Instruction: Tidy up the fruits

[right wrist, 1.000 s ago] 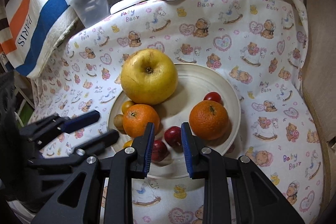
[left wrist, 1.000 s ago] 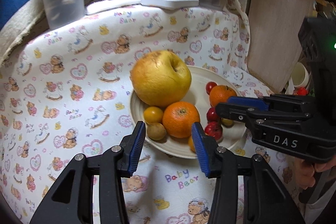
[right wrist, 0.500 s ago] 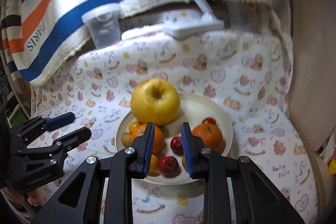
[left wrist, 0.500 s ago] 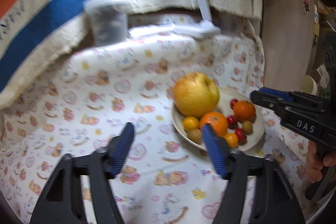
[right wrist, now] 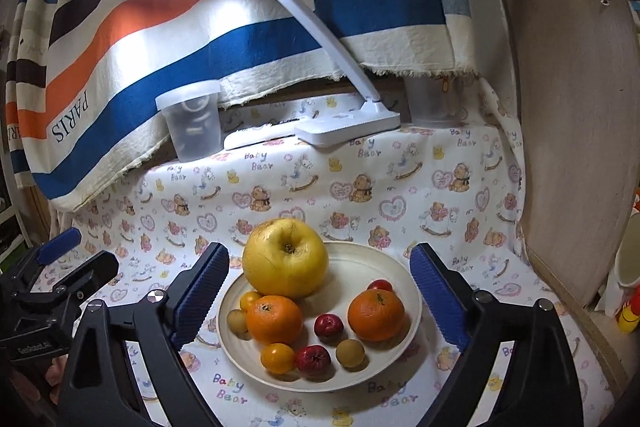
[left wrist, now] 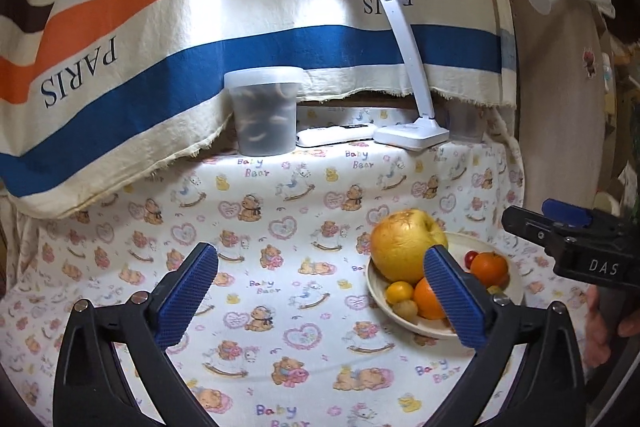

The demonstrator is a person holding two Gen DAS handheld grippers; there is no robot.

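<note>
A cream plate on the bear-print cloth carries a big yellow apple, two oranges, small red fruits, small yellow fruits and brownish ones. My right gripper hovers in front of the plate, its jaws opening wide with nothing pressed between the pads. My left gripper stands left of the plate over bare cloth, its jaws opening too, holding nothing. Each gripper shows at the edge of the other's view: left gripper, right gripper.
At the back stand a lidded translucent tub, a white desk lamp, a white remote and a clear cup. A striped cloth hangs behind. A wooden board walls the right side.
Both grippers have opened wide and pulled back and tilted up from the plate, so the fruit looks smaller and the hanging cloth and lamp have come into view.
</note>
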